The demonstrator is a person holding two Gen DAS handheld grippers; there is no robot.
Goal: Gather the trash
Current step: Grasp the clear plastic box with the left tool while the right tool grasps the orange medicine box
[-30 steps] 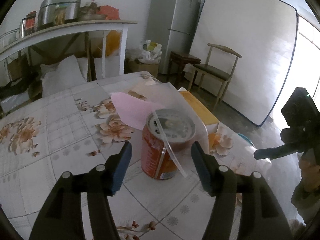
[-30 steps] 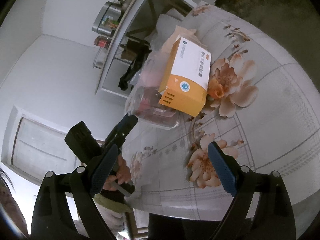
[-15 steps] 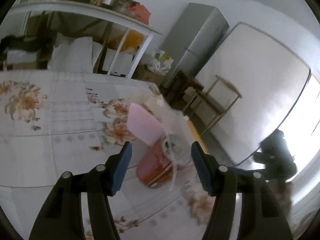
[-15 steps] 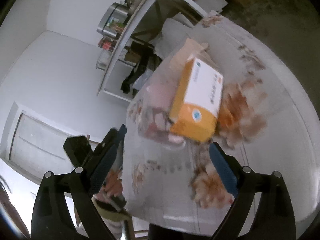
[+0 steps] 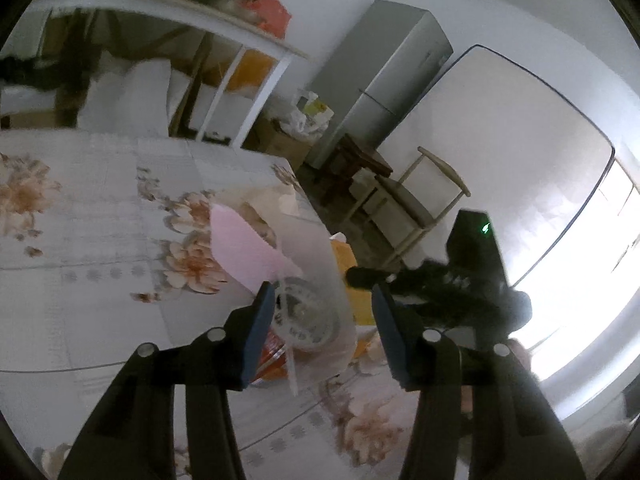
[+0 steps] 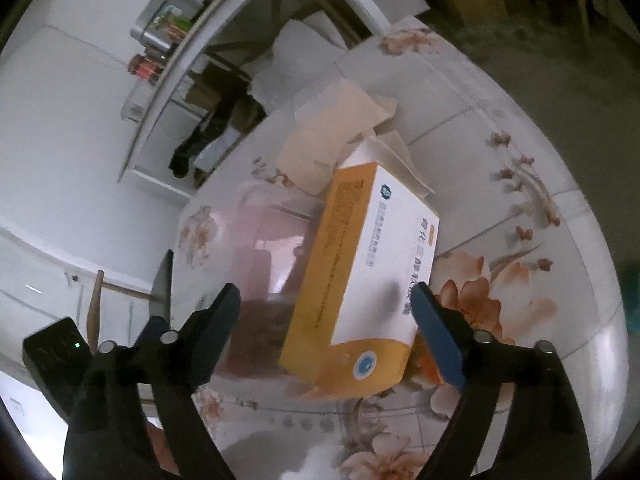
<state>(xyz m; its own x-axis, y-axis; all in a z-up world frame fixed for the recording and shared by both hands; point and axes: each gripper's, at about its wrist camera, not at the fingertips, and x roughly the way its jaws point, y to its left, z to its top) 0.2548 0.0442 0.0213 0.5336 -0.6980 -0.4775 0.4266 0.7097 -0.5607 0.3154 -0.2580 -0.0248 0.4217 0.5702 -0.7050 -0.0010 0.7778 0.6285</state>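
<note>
A red drink can (image 5: 302, 322) stands on the floral table, partly covered by a clear plastic container (image 5: 320, 264) and a pink paper (image 5: 244, 248). My left gripper (image 5: 324, 328) is open with its fingers either side of the can's top. An orange and white carton (image 6: 360, 276) lies beside the clear container (image 6: 264, 248), with beige paper (image 6: 336, 128) behind it. My right gripper (image 6: 326, 328) is open, its fingers straddling the near end of the carton. The carton shows as an orange patch in the left wrist view (image 5: 352, 276).
The floral tablecloth (image 5: 80, 240) ends close beyond the trash at the table edge (image 6: 580, 208). A shelf unit with pots (image 5: 180, 8), a grey fridge (image 5: 380, 80) and a wooden chair (image 5: 412, 200) stand behind. The other gripper (image 5: 460, 280) is just right of the can.
Both grippers moved in on the trash. The left now sits over the can's top; the right has closed in on the carton, which looks much larger. Both jaws stayed open.
</note>
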